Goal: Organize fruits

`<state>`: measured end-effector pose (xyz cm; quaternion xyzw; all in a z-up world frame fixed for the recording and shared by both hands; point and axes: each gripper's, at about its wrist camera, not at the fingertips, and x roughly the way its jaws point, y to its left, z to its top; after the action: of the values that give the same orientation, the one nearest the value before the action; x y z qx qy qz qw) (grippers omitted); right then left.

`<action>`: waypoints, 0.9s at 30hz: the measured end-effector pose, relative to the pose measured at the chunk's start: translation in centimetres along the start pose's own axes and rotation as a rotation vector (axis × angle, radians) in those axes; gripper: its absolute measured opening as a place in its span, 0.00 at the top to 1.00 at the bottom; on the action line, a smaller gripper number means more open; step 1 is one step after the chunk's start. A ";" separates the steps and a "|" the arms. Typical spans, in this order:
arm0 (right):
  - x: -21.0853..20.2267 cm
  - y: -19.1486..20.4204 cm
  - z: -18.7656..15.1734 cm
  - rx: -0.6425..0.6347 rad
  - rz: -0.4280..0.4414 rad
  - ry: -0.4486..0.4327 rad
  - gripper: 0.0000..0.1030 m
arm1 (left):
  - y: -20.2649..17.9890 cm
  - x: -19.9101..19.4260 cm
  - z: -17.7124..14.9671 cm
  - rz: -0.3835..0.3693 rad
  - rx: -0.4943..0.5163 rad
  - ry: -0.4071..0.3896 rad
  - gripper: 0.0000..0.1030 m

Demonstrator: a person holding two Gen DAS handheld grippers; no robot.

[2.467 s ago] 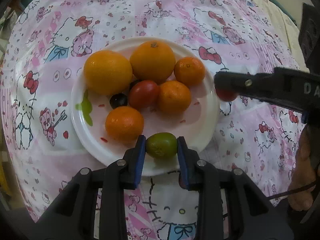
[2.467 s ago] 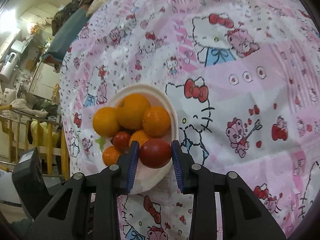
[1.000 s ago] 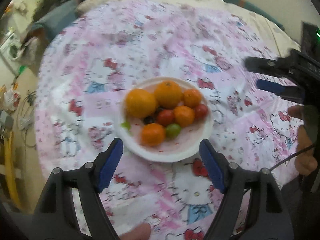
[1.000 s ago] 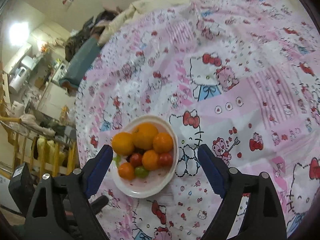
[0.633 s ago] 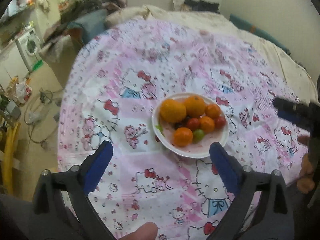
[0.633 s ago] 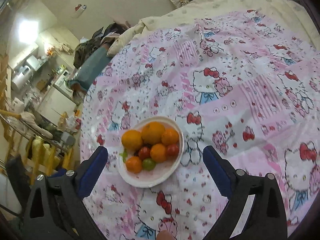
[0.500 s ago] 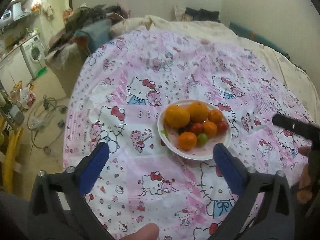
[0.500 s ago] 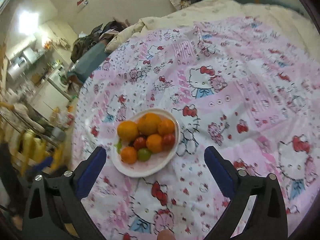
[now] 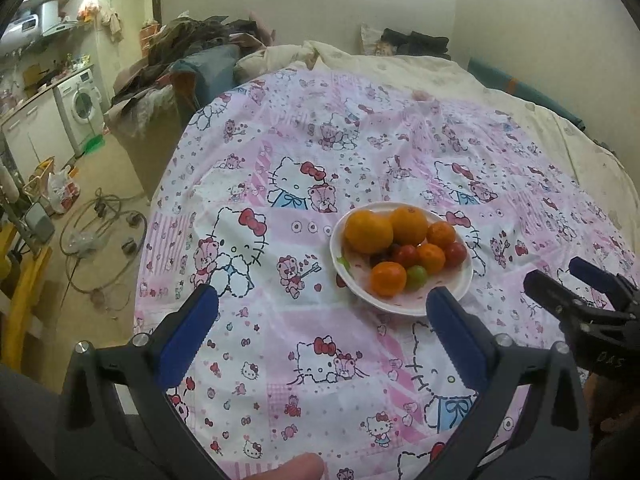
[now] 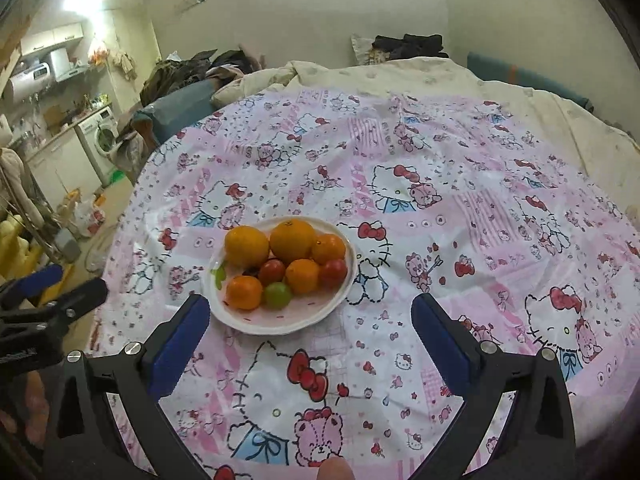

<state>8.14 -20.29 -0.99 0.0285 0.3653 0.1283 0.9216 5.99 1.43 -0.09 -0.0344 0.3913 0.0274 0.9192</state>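
The fruit is all being held on one white plate (image 10: pixel 280 326), which is being supported by the pink cartoon-print tablecloth (image 10: pixel 460 216). From left to right on the plate, two large oranges (image 10: pixel 246 246) are being shown at the back, with a smaller mandarin (image 10: pixel 329 249) beside them. In front, an orange mandarin (image 10: pixel 244 292), a green tomato (image 10: pixel 277 295), a red tomato (image 10: pixel 272 271), another mandarin (image 10: pixel 302 276) and a second red tomato (image 10: pixel 333 273) are being shown. No loose fruit is being seen on the cloth, so the task is being judged as complete or nearly so.

The left gripper (image 9: pixel 322 334) is being held fully spread with nothing between its blue pads (image 9: pixel 188 336); its jaws have just been opening. The right gripper (image 10: pixel 310 340) is likewise being held wide and empty, its jaws having just been opening. Both are being kept near the plate, clear of it.

To the left of the table, a washing machine (image 9: pixel 82 104), cupboards and cables on the floor (image 9: pixel 100 236) are being seen. Behind the table, heaped clothing (image 9: pixel 192 44) and a cream quilt (image 10: pixel 400 76) are being seen against a plain wall.
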 end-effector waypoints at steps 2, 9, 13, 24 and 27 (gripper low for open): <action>0.4 0.2 -0.1 -0.006 -0.005 0.008 0.00 | 0.1 0.2 -0.1 0.003 0.001 0.006 0.00; 0.4 0.7 -0.2 -0.021 -0.032 -0.005 0.00 | 0.2 0.1 0.1 0.013 -0.003 -0.013 0.00; 0.5 0.7 -0.2 -0.022 -0.041 -0.002 0.00 | 0.2 0.1 0.1 0.010 0.000 -0.009 0.00; 0.4 0.5 -0.1 -0.017 -0.048 -0.005 0.00 | 0.2 0.1 0.0 0.018 0.003 -0.007 0.00; 0.4 0.5 -0.1 -0.019 -0.047 -0.006 0.00 | 0.2 0.1 0.0 0.020 0.004 -0.004 0.00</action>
<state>8.26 -19.67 -1.30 0.0115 0.3621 0.1097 0.9256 6.05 1.62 -0.20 -0.0285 0.3896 0.0357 0.9198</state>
